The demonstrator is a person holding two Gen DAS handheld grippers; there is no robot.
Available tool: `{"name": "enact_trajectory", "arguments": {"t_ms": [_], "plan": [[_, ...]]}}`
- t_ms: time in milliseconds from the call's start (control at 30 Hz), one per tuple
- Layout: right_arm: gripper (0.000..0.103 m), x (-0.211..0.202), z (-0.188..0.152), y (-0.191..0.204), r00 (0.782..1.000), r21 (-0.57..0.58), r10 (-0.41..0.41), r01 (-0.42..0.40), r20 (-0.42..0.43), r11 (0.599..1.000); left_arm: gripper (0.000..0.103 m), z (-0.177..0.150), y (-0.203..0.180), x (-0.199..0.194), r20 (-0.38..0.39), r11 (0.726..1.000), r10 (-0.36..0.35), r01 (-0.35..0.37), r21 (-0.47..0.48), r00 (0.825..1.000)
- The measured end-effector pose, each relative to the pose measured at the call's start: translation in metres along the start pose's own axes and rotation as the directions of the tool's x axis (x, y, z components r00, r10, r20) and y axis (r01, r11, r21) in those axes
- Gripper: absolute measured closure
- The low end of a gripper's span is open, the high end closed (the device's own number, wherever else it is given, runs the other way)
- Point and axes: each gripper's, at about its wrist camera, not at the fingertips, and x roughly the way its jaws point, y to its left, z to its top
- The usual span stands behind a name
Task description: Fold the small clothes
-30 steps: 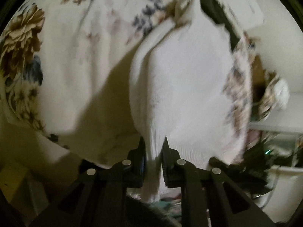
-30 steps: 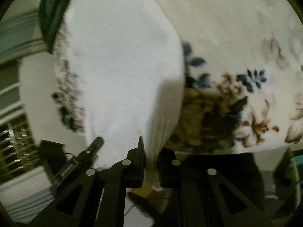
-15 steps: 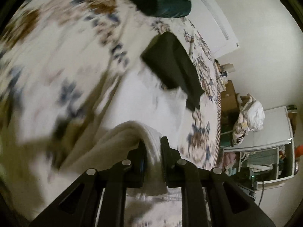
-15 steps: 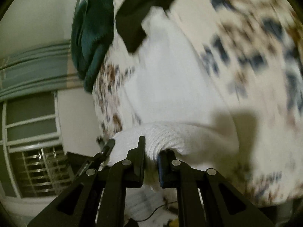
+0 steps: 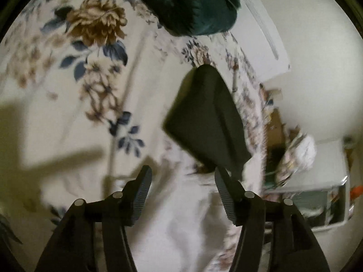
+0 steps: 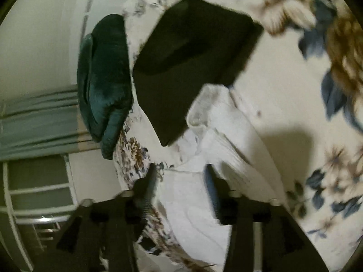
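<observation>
A: Nearest first: what are the grippers doing?

B: The left gripper (image 5: 182,181) has its jaws spread wide with nothing between them, and so does the right gripper (image 6: 179,176). Both hover over the white garment (image 6: 217,149), which lies on the floral bedspread (image 5: 68,117).

A: Where is the garment relative to the black folded cloth (image 6: 192,54)?

B: On the near side of it, its far end touching or slightly overlapping the black cloth's near edge. In the left view the white garment (image 5: 181,222) is blurred.

A: Beyond the black cloth?

B: A dark green cushion (image 5: 190,4) lies beyond it.

A: Anything only one view shows?

B: The right view shows the garment's ribbed edge and a window with bars (image 6: 38,195); the left shows a white cabinet (image 5: 326,181).
</observation>
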Motion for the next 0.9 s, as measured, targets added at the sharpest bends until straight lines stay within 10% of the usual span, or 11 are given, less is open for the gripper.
{"name": "enact_trajectory", "arguments": {"t_ms": [233,300,333,367,433,500,667,900], "plan": [[0.045,0.016,-0.014,0.004,0.935,-0.302,-0.355,0.341,0.006,0.89,0.048,-0.02,-0.036,0.071,-0.133,0.915,0.229,-0.167,0.368,0.964],[0.045,0.026,-0.017,-0.005,0.911,-0.341,-0.412,0.383,-0.015,0.859,0.067,-0.028,-0.044,0.093,-0.131,0.871,0.286,-0.201,0.448,0.949],[0.045,0.034,-0.017,-0.009,0.899,-0.347,-0.438,0.404,-0.022,0.846,0.096,-0.031,-0.046,0.1,-0.123,0.854,0.308,-0.217,0.474,0.943],[0.045,0.041,-0.017,-0.014,0.898,-0.346,-0.439,0.4,-0.039,0.849,0.096,-0.031,-0.047,0.102,-0.115,0.846,0.315,-0.223,0.485,0.942],[0.08,0.046,-0.014,-0.015,0.901,-0.336,-0.432,0.396,-0.036,0.854,0.096,-0.028,-0.047,0.085,-0.066,0.854,0.278,-0.215,0.473,0.958],[0.092,0.039,-0.014,-0.009,0.911,-0.338,-0.413,0.39,0.004,0.856,0.096,-0.021,-0.045,0.056,-0.014,0.878,0.228,-0.2,0.435,0.974],[0.093,0.017,-0.012,0.018,0.949,-0.323,-0.31,0.311,0.056,0.894,0.096,0.004,-0.022,0.043,-0.015,0.93,0.194,-0.179,0.322,0.981],[0.089,0.069,0.033,0.006,0.875,-0.268,-0.485,0.469,0.007,0.842,0.089,0.032,0.019,0.107,-0.233,0.979,0.172,-0.139,0.151,0.957]]}}
